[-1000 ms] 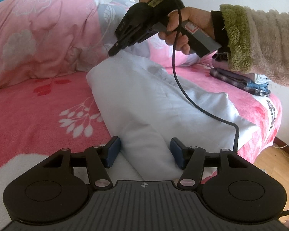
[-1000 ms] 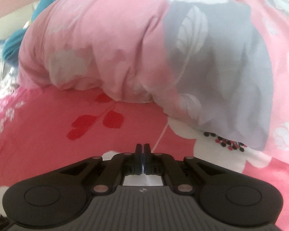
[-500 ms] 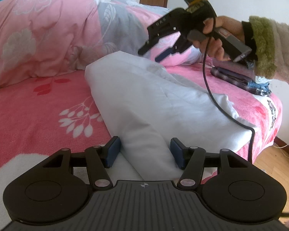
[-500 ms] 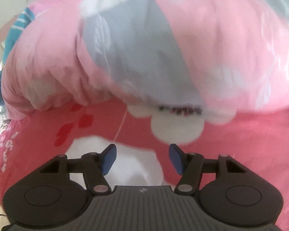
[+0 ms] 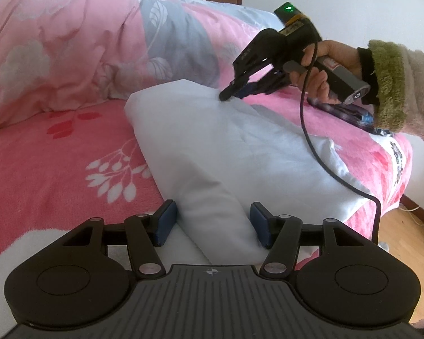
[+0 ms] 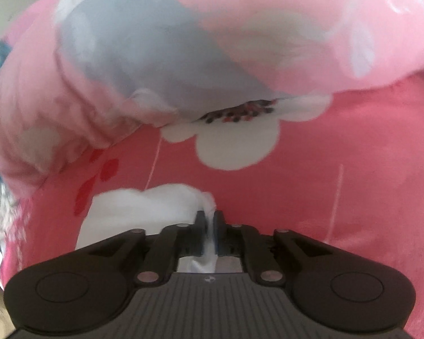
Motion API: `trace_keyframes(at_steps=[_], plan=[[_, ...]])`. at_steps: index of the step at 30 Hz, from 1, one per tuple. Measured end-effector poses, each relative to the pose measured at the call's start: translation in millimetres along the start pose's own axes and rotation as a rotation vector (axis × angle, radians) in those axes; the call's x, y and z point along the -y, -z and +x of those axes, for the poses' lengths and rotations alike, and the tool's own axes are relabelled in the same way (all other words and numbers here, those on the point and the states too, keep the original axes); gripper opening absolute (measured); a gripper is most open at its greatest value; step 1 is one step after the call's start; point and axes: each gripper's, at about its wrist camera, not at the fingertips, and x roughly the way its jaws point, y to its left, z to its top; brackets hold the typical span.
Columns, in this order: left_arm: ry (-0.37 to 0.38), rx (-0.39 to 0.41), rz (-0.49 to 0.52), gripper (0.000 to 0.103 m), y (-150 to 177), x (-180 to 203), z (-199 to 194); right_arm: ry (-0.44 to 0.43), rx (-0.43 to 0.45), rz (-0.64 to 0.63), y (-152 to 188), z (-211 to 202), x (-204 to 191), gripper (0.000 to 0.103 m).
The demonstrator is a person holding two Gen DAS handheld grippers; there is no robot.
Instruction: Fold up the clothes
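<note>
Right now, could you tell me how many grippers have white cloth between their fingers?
2: the left gripper straddles the white garment's near fold; the right gripper is closing on its far corner.

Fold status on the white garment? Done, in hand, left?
Done: the white garment lies on the pink bedspread already doubled lengthwise. In hand: the right claw is closing on its far corner; the left claw straddles the near end, pads apart. Left: bringing the far end over and flattening.

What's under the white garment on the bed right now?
The white cloth garment lies on the pink fleece blanket with white flowers. Whatever lies beneath its middle is covered. The right gripper is closing on its far edge.
</note>
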Motion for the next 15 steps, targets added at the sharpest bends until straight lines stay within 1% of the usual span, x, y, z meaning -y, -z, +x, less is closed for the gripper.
trace_keyframes(at_steps=[1, 2, 4, 5, 7, 10, 11, 15], plan=[[0.001, -0.002, -0.001, 0.059, -0.4, -0.1, 0.1, 0.021, 0.016, 0.014, 0.2, -5.8, 3.0, 0.027], [0.002, -0.004, -0.003, 0.059, -0.6, -0.3, 0.2, 0.038, 0.034, 0.018, 1.1, -13.0, 4.5, 0.03], [0.005, -0.007, -0.005, 0.059, -1.1, -0.6, 0.5, 0.05, 0.067, -0.006, 5.1, -31.5, 2.4, 0.03], [0.007, -0.009, -0.005, 0.059, -1.3, -0.6, 0.6, 0.032, 0.073, -0.03, 8.6, -41.4, -0.9, 0.03], [0.008, -0.011, -0.005, 0.059, -2.0, -0.8, 0.7, -0.028, 0.07, -0.107, 20.0, -57.1, -13.2, 0.03], [0.008, -0.019, -0.009, 0.059, -4.0, -1.3, 1.2, -0.108, 0.03, -0.249, 50.0, -63.0, -38.9, 0.03], [0.008, -0.022, -0.012, 0.059, -4.8, -1.6, 1.6, -0.109, 0.013, -0.26, 59.4, -60.6, -40.1, 0.029], [0.013, -0.031, -0.015, 0.059, -6.3, -2.2, 1.7, -0.032, -0.029, -0.211, 90.5, -50.2, -24.5, 0.029]])
